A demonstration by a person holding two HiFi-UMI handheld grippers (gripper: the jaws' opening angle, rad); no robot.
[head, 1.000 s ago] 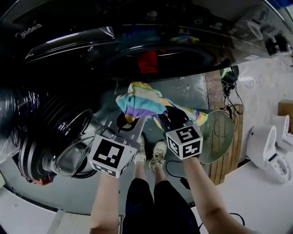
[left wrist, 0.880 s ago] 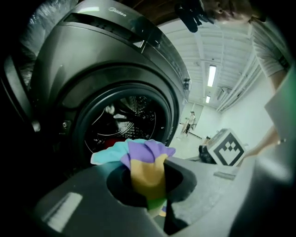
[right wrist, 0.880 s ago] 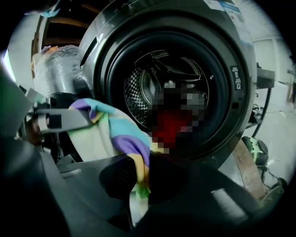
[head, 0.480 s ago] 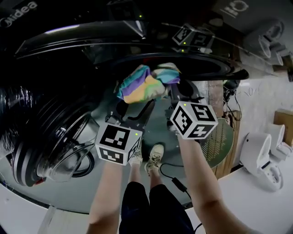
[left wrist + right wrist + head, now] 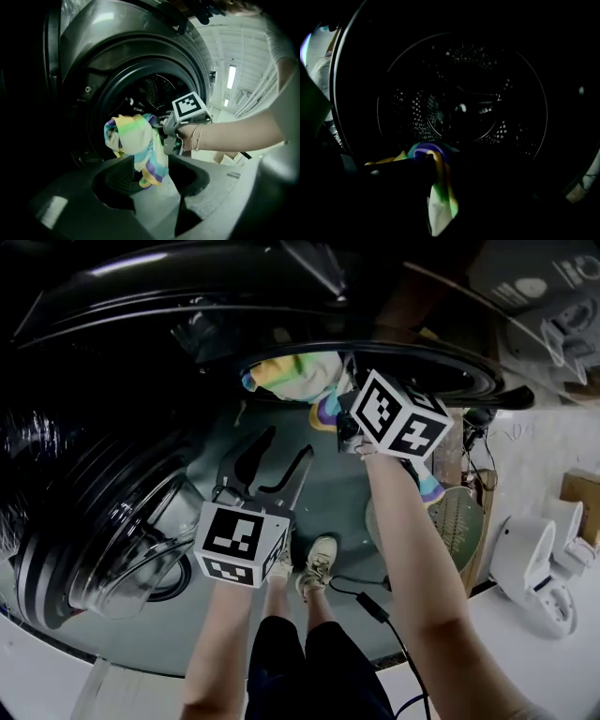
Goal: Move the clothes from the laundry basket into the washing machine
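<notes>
Your right gripper (image 5: 163, 135) clamps soft striped cloth (image 5: 295, 376) at washer (image 5: 140, 56) mouth | perforated metal drum (image 5: 464, 103) behind it | your left gripper (image 5: 272, 463) spread wide, holding nothing | round glass door (image 5: 122, 549) swung out

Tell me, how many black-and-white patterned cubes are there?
2. One cube sits on the left tool, held low; the other on the right tool at the washing machine mouth, gripping striped cloth.

It looked like a workshop or test hall, not a home: the washing machine (image 5: 117, 51) stood on grey floor (image 5: 347, 512), with white appliances (image 5: 534, 568) and a cardboard box (image 5: 583, 495) to its right, and strip lights (image 5: 231, 77) overhead beyond it.
</notes>
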